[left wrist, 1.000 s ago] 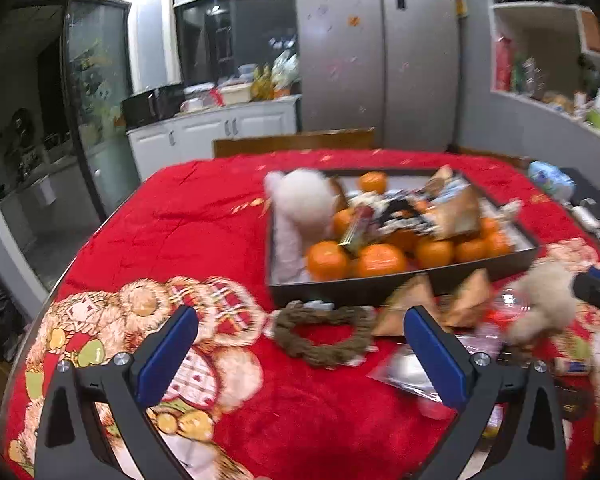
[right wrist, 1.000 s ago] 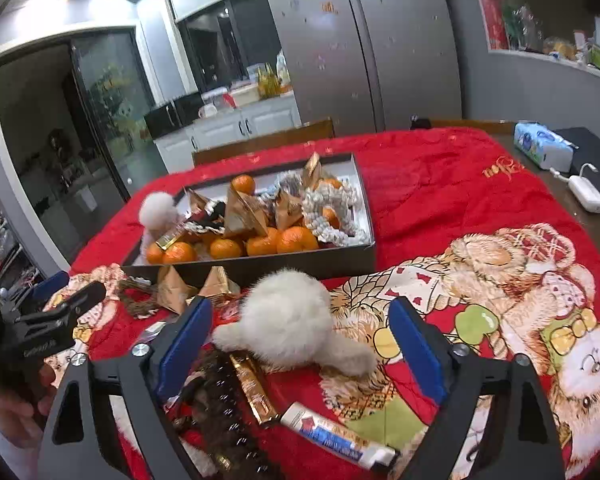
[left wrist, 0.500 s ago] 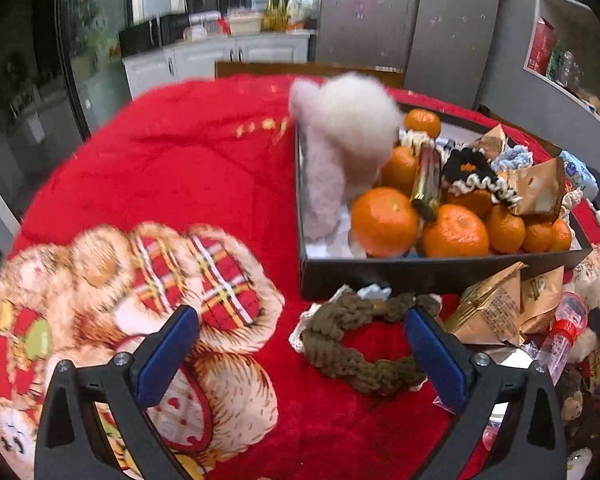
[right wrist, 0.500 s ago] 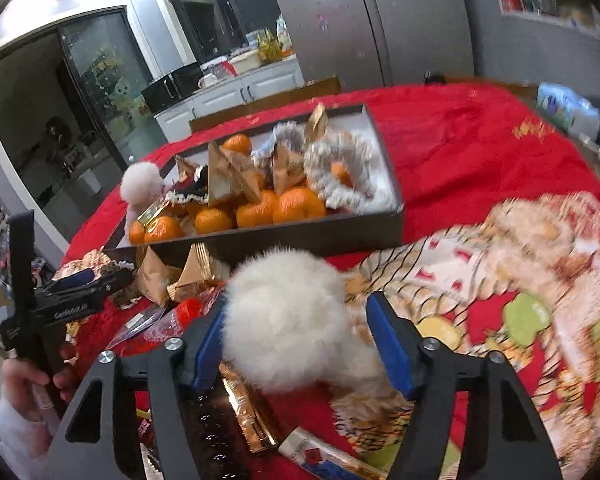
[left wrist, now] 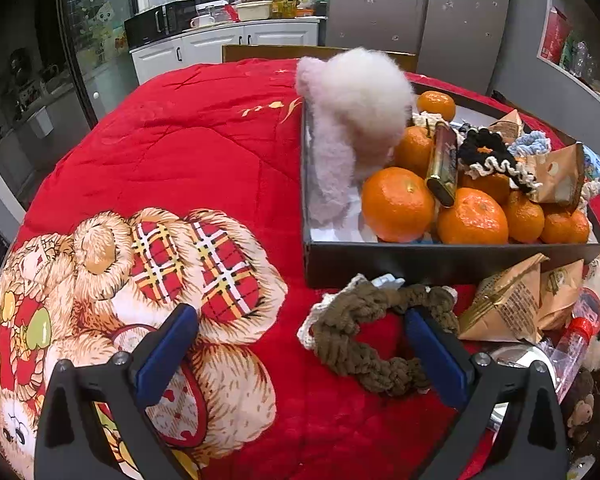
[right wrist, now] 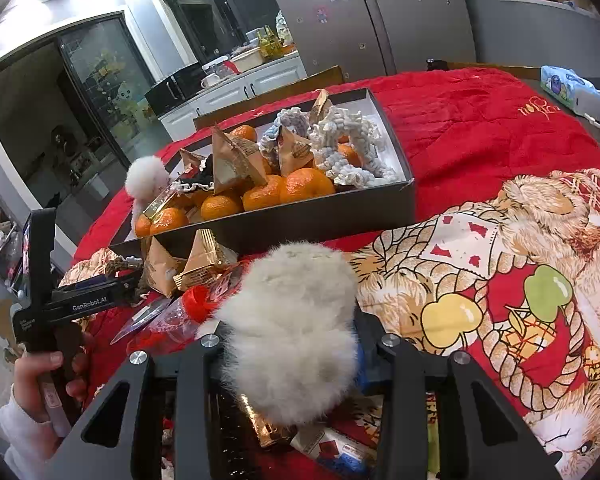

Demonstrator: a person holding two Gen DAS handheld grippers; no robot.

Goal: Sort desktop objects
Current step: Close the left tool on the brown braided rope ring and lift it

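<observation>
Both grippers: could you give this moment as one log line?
right gripper: shut on white fluffy toy | left gripper: open, at brown braided ring | box: oranges inside

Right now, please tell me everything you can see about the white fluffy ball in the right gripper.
The white fluffy ball is a round pompom of long, soft, off-white fur, with a furry tail part trailing to its left. The right gripper is shut on it, so the fur bulges over the fingers and hides them. It sits just in front of the dark box, above the clutter of wrappers on the red blanket.
</observation>
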